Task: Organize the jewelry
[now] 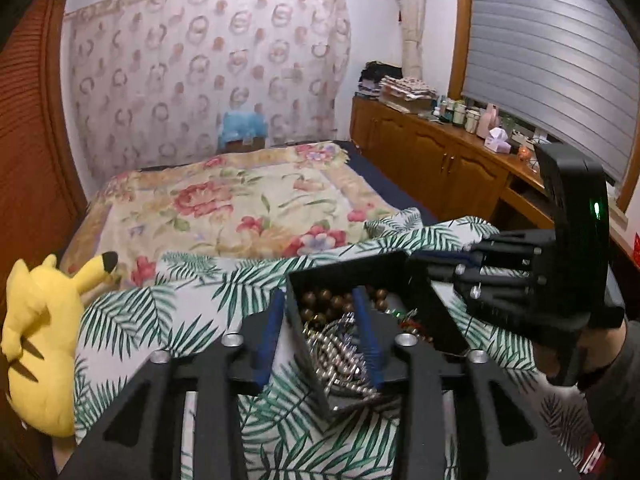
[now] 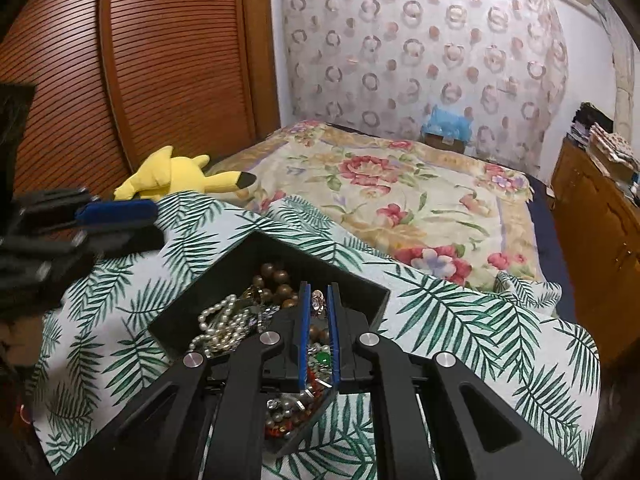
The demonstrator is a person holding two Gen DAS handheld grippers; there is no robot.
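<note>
On the palm-leaf cloth (image 2: 460,320) at the near end of the bed sits a black jewelry tray (image 2: 352,280), one corner pointing toward the floral quilt (image 2: 400,200), long axis running diagonally from the near-left side to the far right. Open cloth lies left and right of the tray; a yellow plush (image 2: 176,174) lies at the cloth's far left edge by the wooden louvred door (image 2: 160,60). Tray holds brown wooden beads (image 2: 276,276), a pearl strand (image 2: 220,320) and mixed pieces. Left gripper (image 1: 320,332) jaws part-open, straddling the tray's near-left wall (image 1: 298,332), one blue pad outside, one inside over a silver chain (image 1: 340,356); pads not pressing. Right gripper (image 2: 319,332) jaws nearly together, directly above the tray's contents, a small rose-coloured piece (image 2: 318,300) showing in the gap; grip unclear
</note>
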